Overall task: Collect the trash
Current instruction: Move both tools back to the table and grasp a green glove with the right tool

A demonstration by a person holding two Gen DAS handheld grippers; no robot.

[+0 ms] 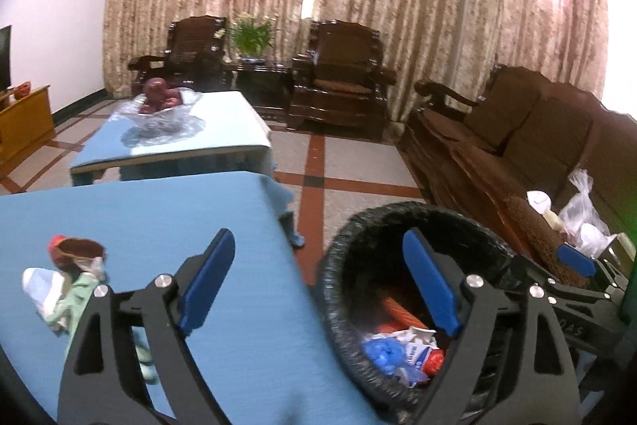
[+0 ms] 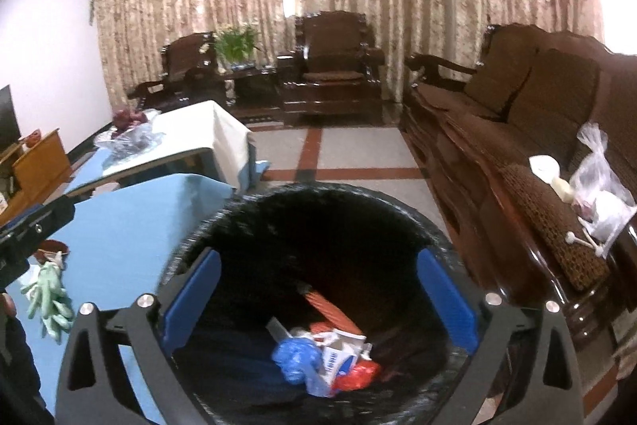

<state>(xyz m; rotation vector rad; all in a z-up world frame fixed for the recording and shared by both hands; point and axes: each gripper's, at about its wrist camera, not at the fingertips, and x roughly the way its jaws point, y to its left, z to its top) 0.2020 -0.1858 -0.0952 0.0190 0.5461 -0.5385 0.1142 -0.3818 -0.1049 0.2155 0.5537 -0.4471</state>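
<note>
A bin with a black liner (image 2: pixel 318 188) stands on the floor beside the blue table (image 1: pixel 159 218). In it lies trash (image 2: pixel 326 357): a crumpled blue bag, a white carton, a red wrapper and an orange piece. My right gripper (image 2: pixel 320 257) hangs open over the bin's mouth, nothing between its fingers. My left gripper (image 1: pixel 316 237) is open and empty too, straddling the table's edge and the bin (image 1: pixel 398 210). On the table to its left lie a green glove (image 1: pixel 77 295), a brown bowl-like piece (image 1: pixel 79 249) and a white-blue crumple (image 1: pixel 40 285).
A second table (image 1: pixel 223 122) farther back carries red fruit on clear plastic (image 1: pixel 159 106). A dark wooden sofa (image 2: pixel 517 114) runs along the right, with plastic bags (image 2: pixel 597 194) on its seat. Tiled floor (image 2: pixel 350 154) lies between them; armchairs stand by the curtains.
</note>
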